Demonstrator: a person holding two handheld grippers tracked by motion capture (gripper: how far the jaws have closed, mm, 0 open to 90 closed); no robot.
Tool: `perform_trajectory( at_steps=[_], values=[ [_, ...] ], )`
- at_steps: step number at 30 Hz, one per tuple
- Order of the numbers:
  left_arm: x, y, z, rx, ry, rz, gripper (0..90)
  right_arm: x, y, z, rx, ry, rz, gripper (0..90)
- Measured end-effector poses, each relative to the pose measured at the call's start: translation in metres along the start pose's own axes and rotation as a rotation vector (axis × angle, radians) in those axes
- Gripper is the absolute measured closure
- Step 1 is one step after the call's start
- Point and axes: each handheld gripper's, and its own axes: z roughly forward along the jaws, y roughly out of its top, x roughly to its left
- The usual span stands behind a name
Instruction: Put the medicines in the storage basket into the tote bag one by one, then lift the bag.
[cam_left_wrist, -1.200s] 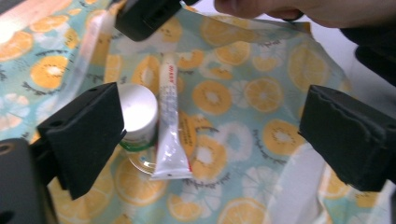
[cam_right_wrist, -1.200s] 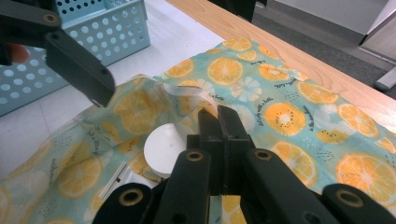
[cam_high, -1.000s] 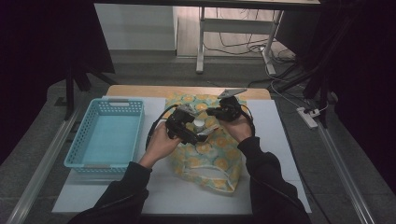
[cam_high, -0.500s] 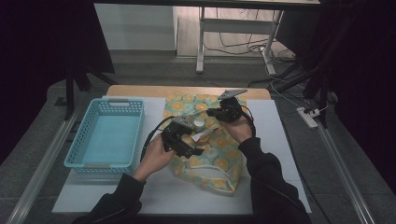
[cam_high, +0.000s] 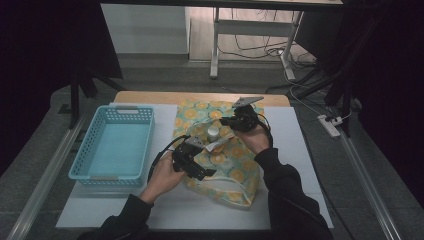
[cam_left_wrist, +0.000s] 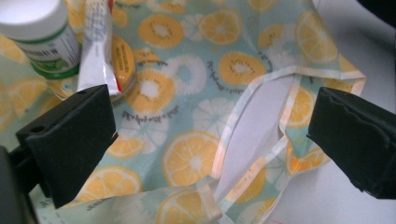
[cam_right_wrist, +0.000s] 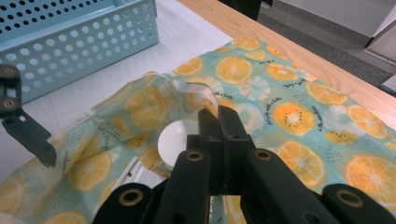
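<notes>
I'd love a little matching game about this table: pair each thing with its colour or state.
Things:
1. basket
2. left gripper
3. right gripper
4. bottle

Colour or state:
A. jaws pressed together
B. white cap and green label, lying on the fruit-print cloth
C. light blue, walls full of holes
D. jaws wide apart over the cloth's seam

Pairs: 1-C, 2-D, 3-A, 4-B
</notes>
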Motion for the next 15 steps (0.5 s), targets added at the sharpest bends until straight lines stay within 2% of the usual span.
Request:
perform_trajectory(
  at_steps=[2,6,10,15],
  values=[
    [-0.001,-0.001,0.004,0.021,-0.002,-0.01,2.5,0.001,0.0,0.0,0.0,0.001,0.0,90.0],
    [-0.001,-0.004,0.012,0.053,0.0,0.005,3.3,0.001,-0.001,-0.001,0.0,0.0,-0.003,90.0],
    [0.001,-0.008,0.018,0.066,-0.017,-0.005,1.5,0.0,-0.002,-0.002,0.0,-0.001,0.0,90.0],
    [0.004,-0.015,0.026,0.108,0.001,0.021,0.2,0.001,-0.002,-0.002,0.001,0.0,-0.002,90.0]
  ],
)
